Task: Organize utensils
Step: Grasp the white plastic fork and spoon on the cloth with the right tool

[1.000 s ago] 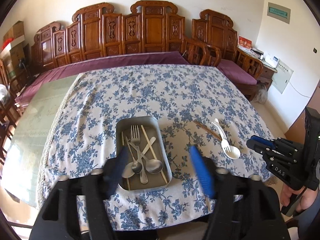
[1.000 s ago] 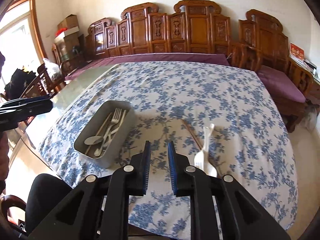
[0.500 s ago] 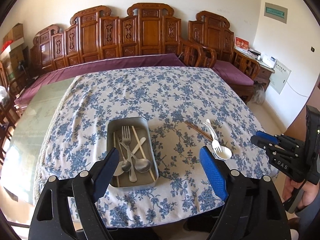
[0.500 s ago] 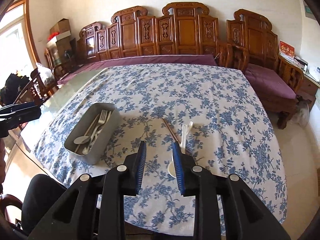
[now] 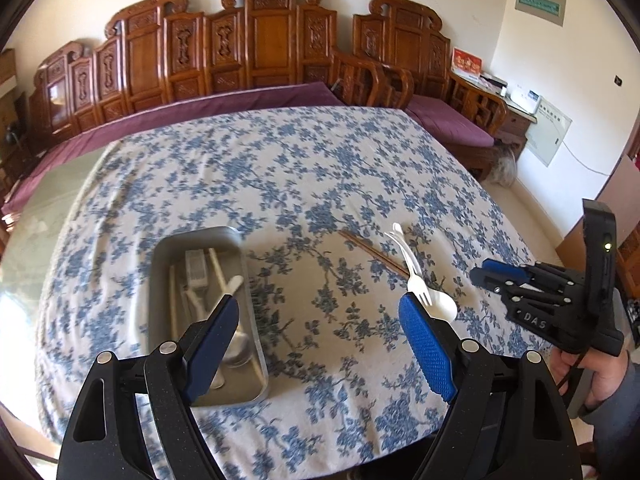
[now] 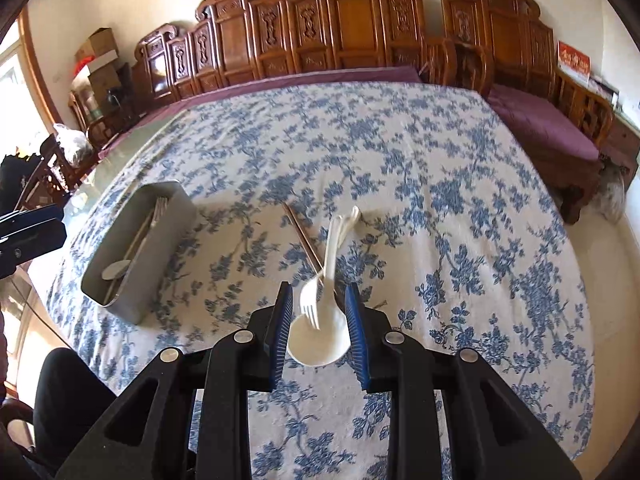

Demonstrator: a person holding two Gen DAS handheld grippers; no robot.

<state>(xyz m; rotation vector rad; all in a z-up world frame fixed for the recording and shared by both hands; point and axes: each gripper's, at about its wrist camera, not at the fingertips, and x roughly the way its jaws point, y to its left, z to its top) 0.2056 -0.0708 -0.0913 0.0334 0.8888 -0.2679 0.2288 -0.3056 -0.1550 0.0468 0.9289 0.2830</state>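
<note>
White spoon (image 6: 320, 340) bowl lies between part-open right tool (image 6: 318, 330) pads, untouched.

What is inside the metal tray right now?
The metal tray holds a fork, pale chopsticks and a spoon. The left gripper's finger covers the middle, so any other pieces stay hidden.

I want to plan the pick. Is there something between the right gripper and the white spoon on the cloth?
Nothing visible blocks it. The right gripper is open above the white spoon, its bowl framed between the pads. A white fork lies across the spoon, and brown chopsticks sit just beside it, so they may get caught.
</note>
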